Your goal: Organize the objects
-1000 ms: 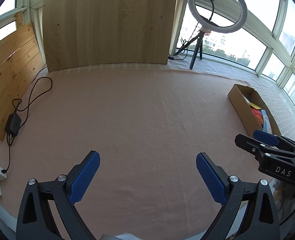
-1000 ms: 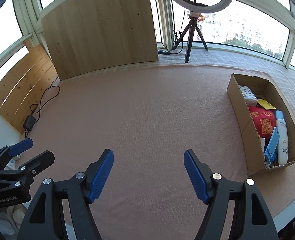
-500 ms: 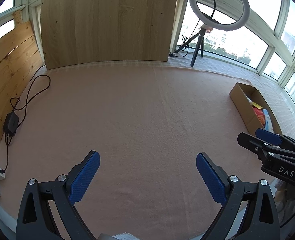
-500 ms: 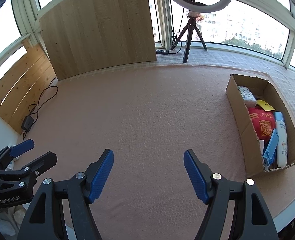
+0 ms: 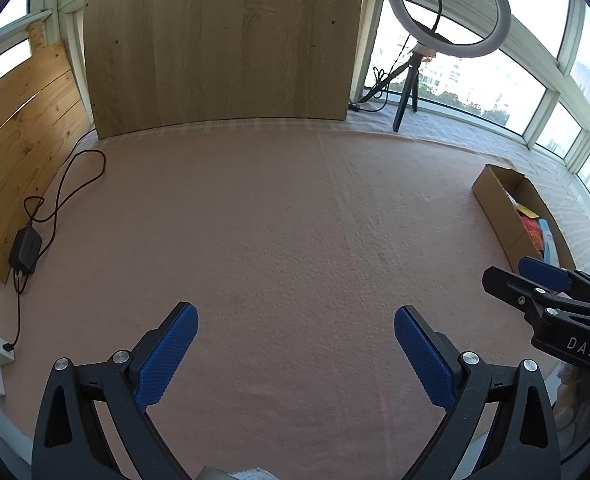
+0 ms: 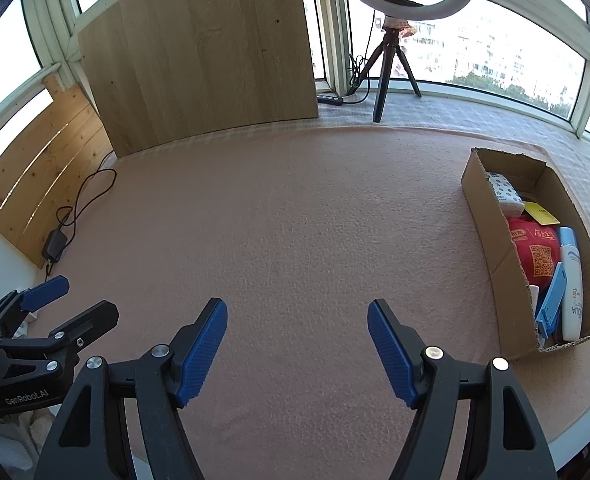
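While both hover low over the pink table [image 6: 295, 208], left tool [image 5: 295, 344] and right tool [image 6: 297, 340] gape empty; box [image 6: 491, 248] contents partly hidden.

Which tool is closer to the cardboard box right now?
Right. The right tool hangs open just left of the cardboard box; the left tool, also open, sits farther left, beyond it.

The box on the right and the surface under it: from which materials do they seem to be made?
The box looks like plain brown corrugated cardboard, matte, with a rough torn edge at its near corner. The pink surface looks like felt or short-pile fabric: a fuzzy, nubbly texture without shine.
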A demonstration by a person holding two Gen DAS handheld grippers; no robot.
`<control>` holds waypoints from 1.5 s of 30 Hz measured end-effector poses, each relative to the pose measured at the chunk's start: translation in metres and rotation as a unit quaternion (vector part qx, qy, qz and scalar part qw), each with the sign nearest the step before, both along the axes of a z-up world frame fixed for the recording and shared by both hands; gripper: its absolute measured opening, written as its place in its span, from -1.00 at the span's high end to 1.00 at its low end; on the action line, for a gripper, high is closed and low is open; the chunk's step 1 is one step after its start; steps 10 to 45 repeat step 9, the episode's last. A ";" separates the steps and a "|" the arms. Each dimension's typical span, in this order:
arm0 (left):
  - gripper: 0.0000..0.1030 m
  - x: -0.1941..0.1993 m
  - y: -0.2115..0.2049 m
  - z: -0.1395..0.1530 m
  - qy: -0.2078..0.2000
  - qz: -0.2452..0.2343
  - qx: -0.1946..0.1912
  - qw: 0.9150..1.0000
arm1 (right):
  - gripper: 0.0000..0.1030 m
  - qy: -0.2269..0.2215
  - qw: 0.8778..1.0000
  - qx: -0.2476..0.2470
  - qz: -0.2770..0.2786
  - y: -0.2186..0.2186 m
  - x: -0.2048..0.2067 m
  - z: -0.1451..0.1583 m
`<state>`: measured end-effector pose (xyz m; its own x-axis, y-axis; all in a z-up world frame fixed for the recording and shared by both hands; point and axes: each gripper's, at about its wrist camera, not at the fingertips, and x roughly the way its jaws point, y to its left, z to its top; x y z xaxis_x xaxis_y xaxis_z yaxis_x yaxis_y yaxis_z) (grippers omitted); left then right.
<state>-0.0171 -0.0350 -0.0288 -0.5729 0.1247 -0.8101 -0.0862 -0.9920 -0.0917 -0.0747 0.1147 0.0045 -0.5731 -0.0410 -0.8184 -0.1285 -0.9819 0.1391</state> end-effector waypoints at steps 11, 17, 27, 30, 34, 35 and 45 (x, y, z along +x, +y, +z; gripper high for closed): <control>-0.99 -0.012 -0.004 -0.011 -0.009 0.007 -0.003 1.000 | -0.34 -0.013 1.000 -0.001 0.003 -0.002 -0.011 -0.011; -0.99 -0.012 -0.004 -0.011 -0.009 0.007 -0.003 1.000 | -0.34 -0.013 1.000 -0.001 0.003 -0.002 -0.011 -0.011; -0.99 -0.012 -0.004 -0.011 -0.009 0.007 -0.003 1.000 | -0.34 -0.013 1.000 -0.001 0.003 -0.002 -0.011 -0.011; -0.99 -0.012 -0.004 -0.011 -0.009 0.007 -0.003 1.000 | -0.34 -0.013 1.000 -0.001 0.003 -0.002 -0.011 -0.011; -0.99 -0.012 -0.004 -0.011 -0.009 0.007 -0.003 1.000 | -0.34 -0.013 1.000 -0.001 0.003 -0.002 -0.011 -0.011; -0.99 -0.012 -0.004 -0.011 -0.009 0.007 -0.003 1.000 | -0.34 -0.013 1.000 -0.001 0.003 -0.002 -0.011 -0.011; -0.99 -0.012 -0.004 -0.011 -0.009 0.007 -0.003 1.000 | -0.34 -0.013 1.000 -0.001 0.003 -0.002 -0.011 -0.011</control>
